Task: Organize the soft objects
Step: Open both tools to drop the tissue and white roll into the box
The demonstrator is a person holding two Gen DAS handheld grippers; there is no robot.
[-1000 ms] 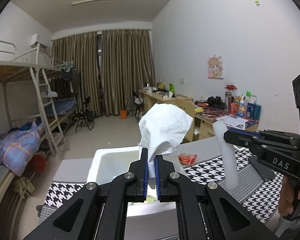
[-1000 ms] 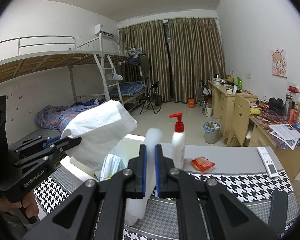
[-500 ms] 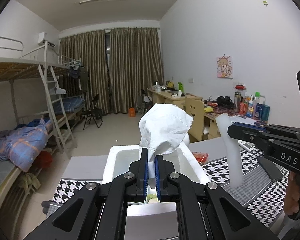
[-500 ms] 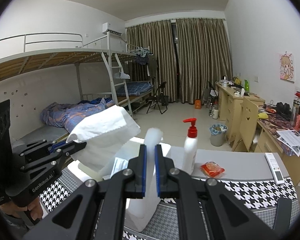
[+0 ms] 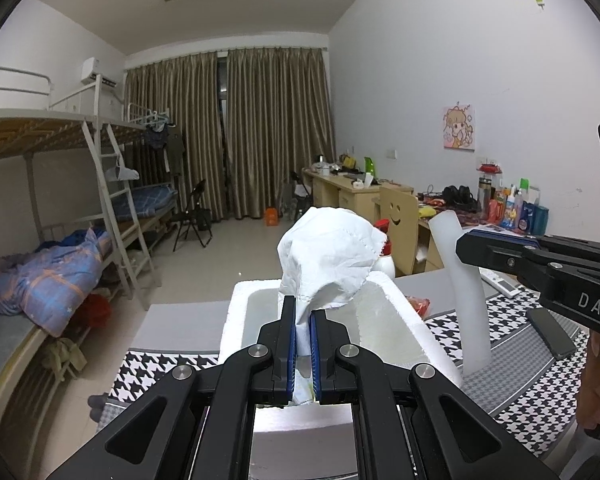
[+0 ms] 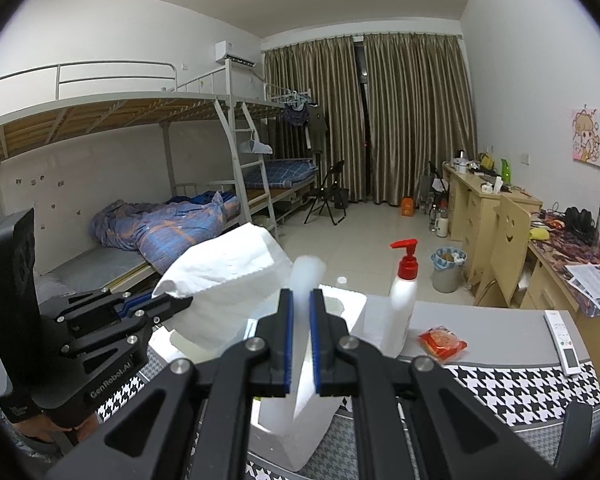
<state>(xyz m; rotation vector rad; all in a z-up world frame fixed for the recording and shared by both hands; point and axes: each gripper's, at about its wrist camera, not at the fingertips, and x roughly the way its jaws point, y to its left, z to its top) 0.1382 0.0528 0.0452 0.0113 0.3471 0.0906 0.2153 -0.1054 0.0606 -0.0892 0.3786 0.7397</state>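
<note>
L gripper pinches tissue by its bunched tail, above foam box; R gripper clamped on foam lid beside box; tissue looks v. light, limp, tears easily; grip bunched end.

A crinkled, matt paper tissue with a perforated edge is clamped in the matt black plastic left gripper, whose pads are blue. A matt, grainy white foam box is seen below. A smooth, translucent white strip, seemingly foam, is pinched in the right gripper. The bottle is of glossy white plastic with a red pump. The cloth is woven houndstooth.
</note>
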